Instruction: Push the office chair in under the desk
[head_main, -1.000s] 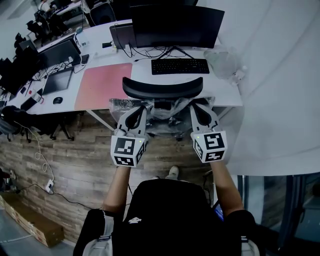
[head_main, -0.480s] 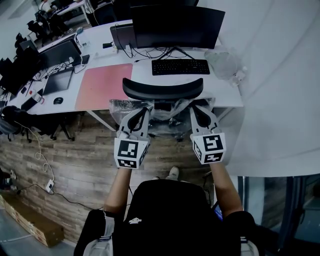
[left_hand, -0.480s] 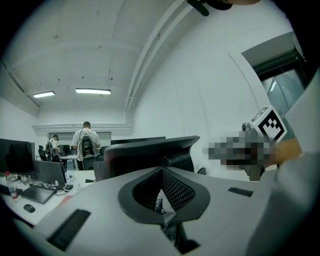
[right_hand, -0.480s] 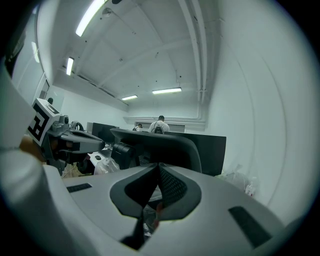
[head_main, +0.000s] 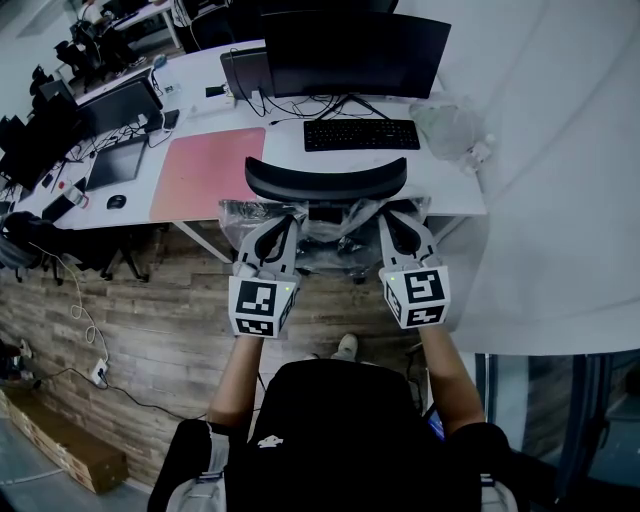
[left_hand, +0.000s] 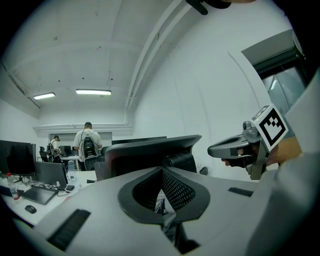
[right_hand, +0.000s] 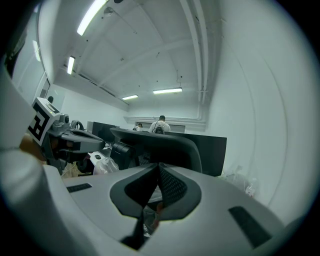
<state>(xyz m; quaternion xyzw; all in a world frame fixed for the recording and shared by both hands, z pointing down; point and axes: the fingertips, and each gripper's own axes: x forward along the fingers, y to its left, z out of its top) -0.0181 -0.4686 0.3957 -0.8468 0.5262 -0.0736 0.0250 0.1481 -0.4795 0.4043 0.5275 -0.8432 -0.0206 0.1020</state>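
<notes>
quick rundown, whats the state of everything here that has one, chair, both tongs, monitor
office chair: upright, looks pushed in, headrest over the edge of the desk, back wrapped in clear plastic
left tongs: shut, empty, tips at the chair's back
right tongs: shut, empty, tips at the chair's back
monitor: screen dark

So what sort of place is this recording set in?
Most likely an open-plan office: a white desk with a monitor and keyboard, an office chair at it, and more screens alongside.
</notes>
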